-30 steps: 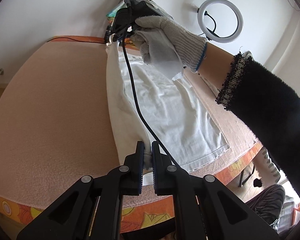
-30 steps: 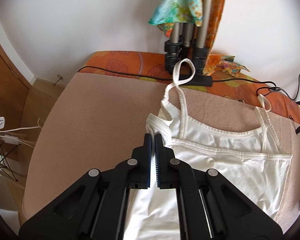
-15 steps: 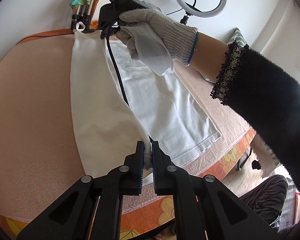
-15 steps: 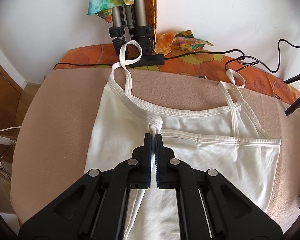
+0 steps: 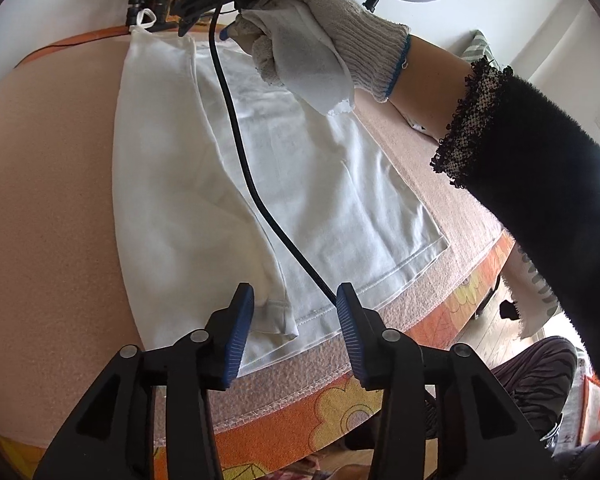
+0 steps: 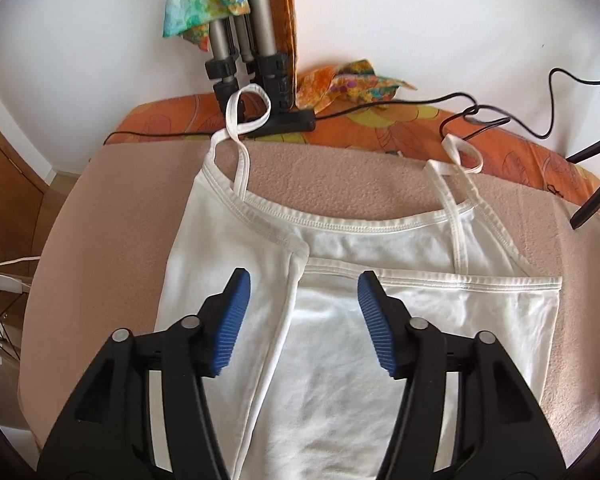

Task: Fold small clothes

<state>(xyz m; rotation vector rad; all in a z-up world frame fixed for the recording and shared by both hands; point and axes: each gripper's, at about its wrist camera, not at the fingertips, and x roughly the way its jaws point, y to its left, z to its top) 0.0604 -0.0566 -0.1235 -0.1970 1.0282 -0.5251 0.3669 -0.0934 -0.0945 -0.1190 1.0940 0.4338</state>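
My left gripper [image 5: 296, 312] and right gripper [image 6: 304, 308] are both opening their jaws, pads clear of the white camisole [image 6: 340, 340], so its folded-over side panel settles flat on the worktop [image 6: 100, 240] blanket.

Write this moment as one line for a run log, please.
step: first side fold laid | camisole: flat on blanket | left gripper: jaws opening, hem corner released | right gripper: jaws opening, nothing gripped
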